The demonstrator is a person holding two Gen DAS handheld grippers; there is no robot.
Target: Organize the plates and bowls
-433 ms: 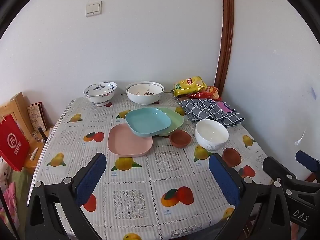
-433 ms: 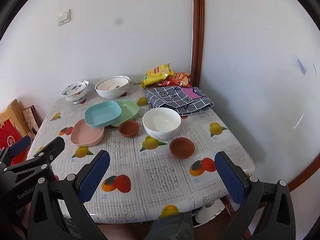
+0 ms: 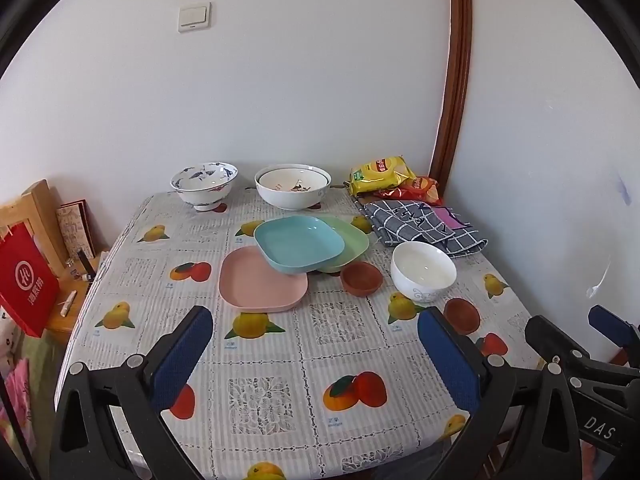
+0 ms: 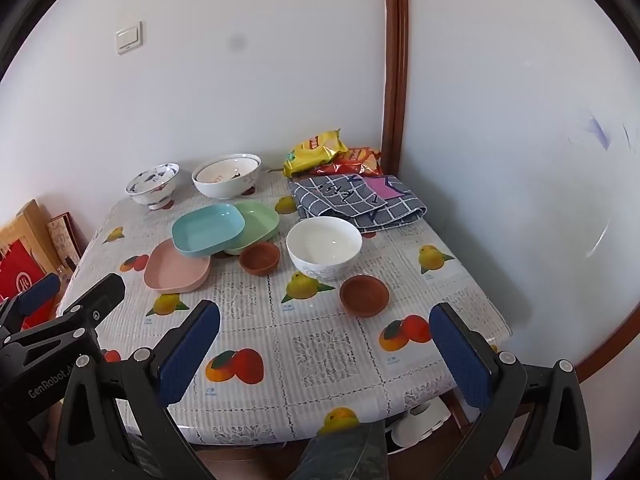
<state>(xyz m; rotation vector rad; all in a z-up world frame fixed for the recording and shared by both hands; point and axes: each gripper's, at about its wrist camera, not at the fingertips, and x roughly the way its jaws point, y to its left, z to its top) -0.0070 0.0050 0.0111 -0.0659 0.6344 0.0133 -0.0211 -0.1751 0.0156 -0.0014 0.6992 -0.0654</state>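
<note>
On the fruit-print table (image 3: 280, 360) a blue plate (image 3: 298, 242) leans across a pink plate (image 3: 256, 286) and a green plate (image 3: 352, 238). Two small brown bowls (image 3: 361, 277) (image 3: 462, 314) flank a plain white bowl (image 3: 423, 270). At the back stand a blue-patterned bowl (image 3: 204, 184) and a large white bowl (image 3: 293, 186). My left gripper (image 3: 316, 344) hangs open over the near table, empty. My right gripper (image 4: 326, 340) is open and empty too, above the near edge, with the nearer brown bowl (image 4: 364, 295) just ahead.
Snack bags (image 3: 380, 172) and a folded checked cloth (image 3: 424, 226) fill the back right corner by the wall. A red bag (image 3: 26, 284) and wooden shelf (image 3: 28, 208) stand left of the table. A person's knee (image 4: 344, 456) shows under the near edge.
</note>
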